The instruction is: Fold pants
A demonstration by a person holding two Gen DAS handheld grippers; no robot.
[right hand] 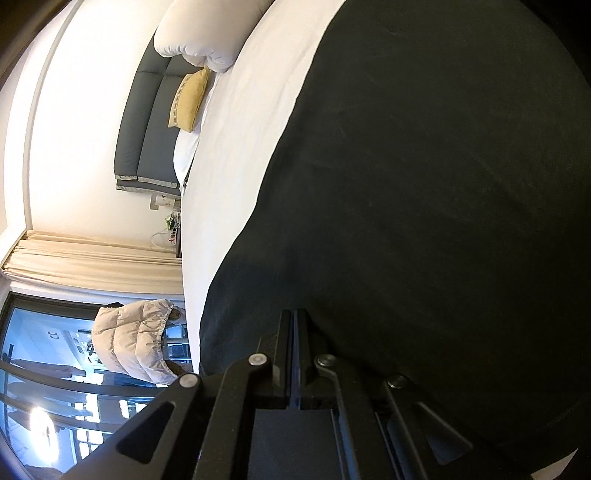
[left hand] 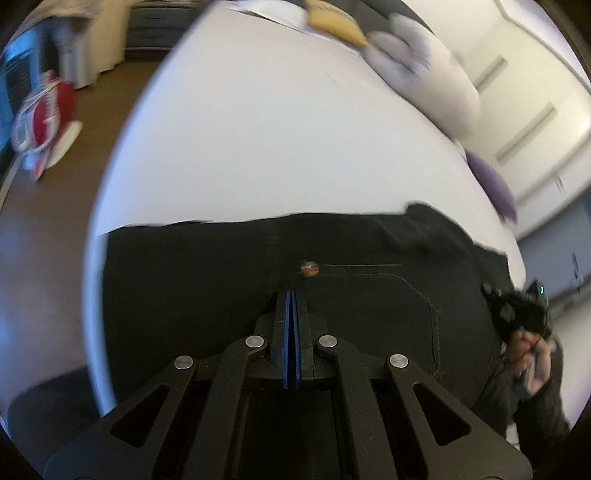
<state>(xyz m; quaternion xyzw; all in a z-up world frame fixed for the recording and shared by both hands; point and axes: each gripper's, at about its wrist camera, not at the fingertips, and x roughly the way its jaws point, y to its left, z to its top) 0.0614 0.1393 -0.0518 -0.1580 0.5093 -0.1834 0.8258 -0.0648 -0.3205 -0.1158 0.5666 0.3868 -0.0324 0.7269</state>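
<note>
Black pants (left hand: 207, 288) lie spread on a white bed (left hand: 258, 129), with a brown waist button (left hand: 309, 268) showing. My left gripper (left hand: 291, 293) is shut just below that button, its blue pads pressed together on the black fabric. The cloth near it looks sharp while the bed is blurred. At the pants' right edge a hand holds my right gripper (left hand: 517, 306). In the right wrist view the pants (right hand: 424, 184) fill most of the frame, and my right gripper (right hand: 294, 314) is shut with its tips in the fabric near the pants' edge.
White pillows (left hand: 424, 74), a yellow cushion (left hand: 336, 22) and a purple one (left hand: 491, 184) lie at the head of the bed. Brown floor with a red-and-white bag (left hand: 40, 122) is on the left. A grey headboard (right hand: 147, 110), curtains (right hand: 92, 258) and a window (right hand: 55, 369) stand beyond the bed.
</note>
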